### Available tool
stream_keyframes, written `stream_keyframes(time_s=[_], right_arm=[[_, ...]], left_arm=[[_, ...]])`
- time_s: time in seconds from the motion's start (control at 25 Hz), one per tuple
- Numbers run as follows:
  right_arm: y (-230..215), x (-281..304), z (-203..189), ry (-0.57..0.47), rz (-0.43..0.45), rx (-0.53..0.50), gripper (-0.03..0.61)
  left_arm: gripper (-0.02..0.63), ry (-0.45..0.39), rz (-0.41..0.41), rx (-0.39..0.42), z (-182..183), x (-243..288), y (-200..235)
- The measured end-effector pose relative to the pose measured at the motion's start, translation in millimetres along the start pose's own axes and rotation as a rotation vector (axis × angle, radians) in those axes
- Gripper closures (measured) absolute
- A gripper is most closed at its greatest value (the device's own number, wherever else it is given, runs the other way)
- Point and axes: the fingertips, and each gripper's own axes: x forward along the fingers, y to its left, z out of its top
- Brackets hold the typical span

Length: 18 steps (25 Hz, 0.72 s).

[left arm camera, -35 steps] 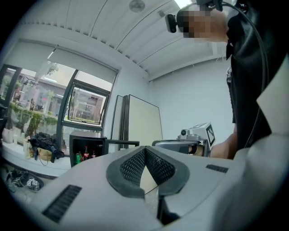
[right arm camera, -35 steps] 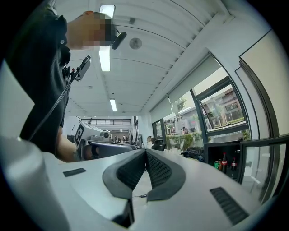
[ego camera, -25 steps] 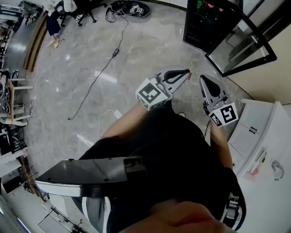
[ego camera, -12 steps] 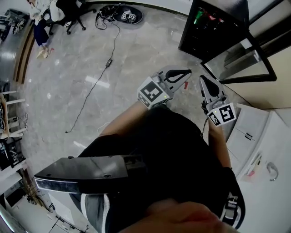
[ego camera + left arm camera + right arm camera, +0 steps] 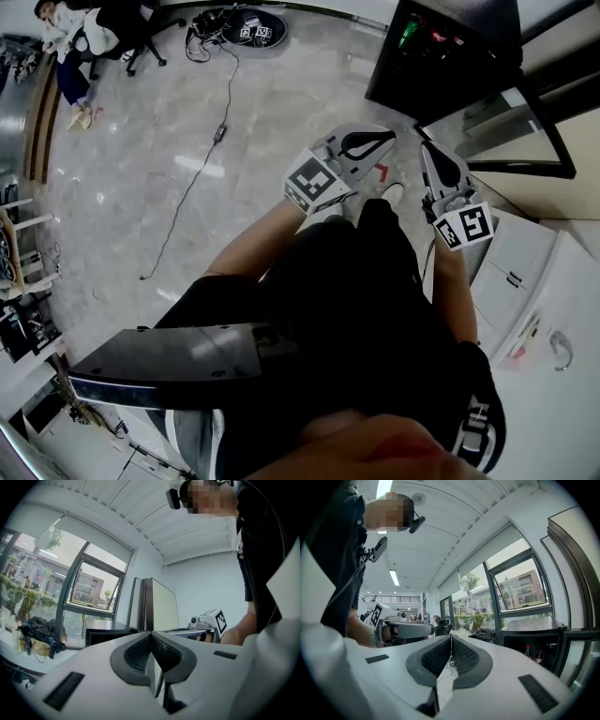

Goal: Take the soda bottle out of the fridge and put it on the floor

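Note:
The black fridge (image 5: 441, 47) stands at the top right of the head view, its glass door (image 5: 502, 131) swung open toward the right. In the right gripper view, two small red-capped soda bottles (image 5: 528, 652) stand inside the fridge (image 5: 534, 639). My left gripper (image 5: 389, 139) and right gripper (image 5: 425, 147) are held side by side in front of me, pointing toward the fridge and well short of it. Both are shut with nothing between the pads, as the left gripper (image 5: 151, 633) and right gripper (image 5: 451, 636) show in their own views.
A black cable (image 5: 202, 150) trails across the marble floor at left. A person sits by an office chair (image 5: 122, 28) at the far top left. A white cabinet (image 5: 544, 291) stands at right. Large windows (image 5: 70, 588) run behind the fridge.
The head view has drawn nearer to the fridge, which now sits larger at the top right. Both grippers stay shut and have shifted slightly forward. A shoe now shows between them.

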Motion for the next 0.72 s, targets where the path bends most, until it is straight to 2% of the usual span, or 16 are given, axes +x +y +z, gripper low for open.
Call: stream_keyframes(time_s=[0.12,0.24,0.4,0.56,0.72], right_arm=[[-28,10,-5,0.007,0.005,-0.004,0.566],[-62,9,-10,0.01,0.005,-0.002,0.566],[-131,31,-26,0.028,0.003,-0.014,0.566],[-187,47,-55,0.058,0.006,-0.015,0.565],[-247,68,-95,0.063,-0.008,-0.028,0.565]], left_arm=[[0.609,0.057,0.026,-0.026,-3,21,18],[0.609,0.025,0.022,-0.001,-9,50,23],[0.609,0.065,0.079,-0.013,-25,101,64],[0.609,0.044,0.141,-0.04,-46,139,91],[0.609,0.05,0.206,-0.009,-75,184,124]])
